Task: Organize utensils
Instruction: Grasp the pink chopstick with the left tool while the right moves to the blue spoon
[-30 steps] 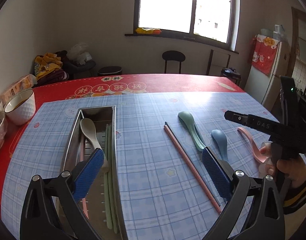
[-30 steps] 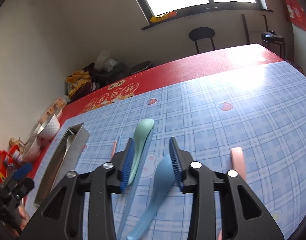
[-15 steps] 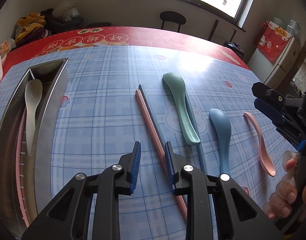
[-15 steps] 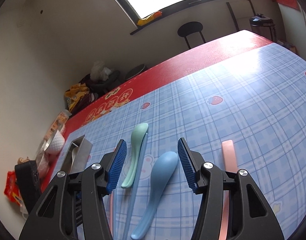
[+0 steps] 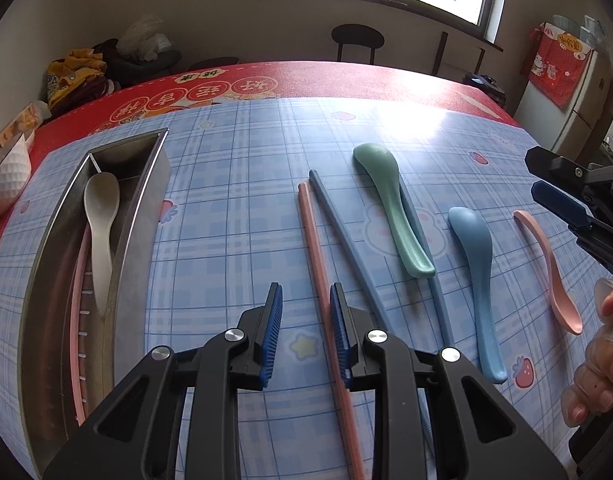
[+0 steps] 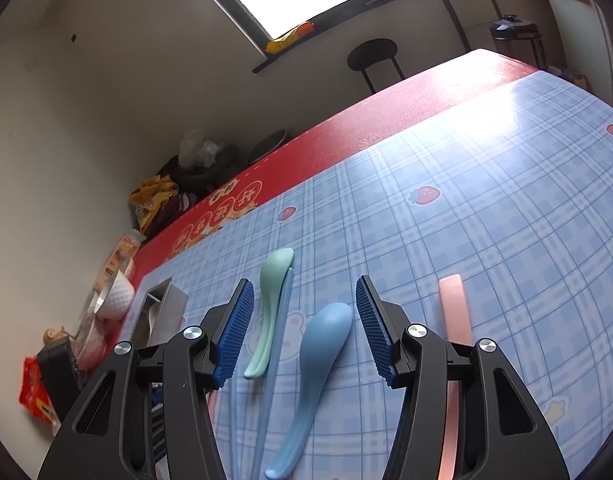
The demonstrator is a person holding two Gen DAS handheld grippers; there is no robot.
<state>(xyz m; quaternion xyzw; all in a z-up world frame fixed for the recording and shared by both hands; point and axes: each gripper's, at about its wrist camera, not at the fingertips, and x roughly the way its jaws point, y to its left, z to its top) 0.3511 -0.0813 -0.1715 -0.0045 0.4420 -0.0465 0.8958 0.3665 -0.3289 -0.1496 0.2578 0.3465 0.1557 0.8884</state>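
Utensils lie in a row on the desk [image 5: 234,200], which carries a blue checked cloth over a red one. From left to right in the left wrist view: a pink chopstick [image 5: 312,240], a blue-grey chopstick [image 5: 338,224], a green spoon [image 5: 390,200], a blue spoon [image 5: 476,268] and a pink spoon [image 5: 546,264]. A second blue chopstick [image 6: 276,328] lies just beside the green spoon [image 6: 268,300], partly under its handle. At the left stands a long metal tray [image 5: 142,208]; it holds a white spoon [image 5: 100,216] and a pink chopstick-like stick along its left wall.

The left gripper [image 5: 306,320] points down at the desk near the viewer. Its jaws have just been closing and now stand narrowly apart; the pink chopstick passes by the right pad, and contact cannot be confirmed.

The right gripper [image 6: 306,328] has its jaws apart at a medium width, with the blue spoon [image 6: 318,364] and the green spoon's handle seen between them, neither touched by a pad. A hand [image 5: 598,364] holds this gripper at the right edge of the left wrist view
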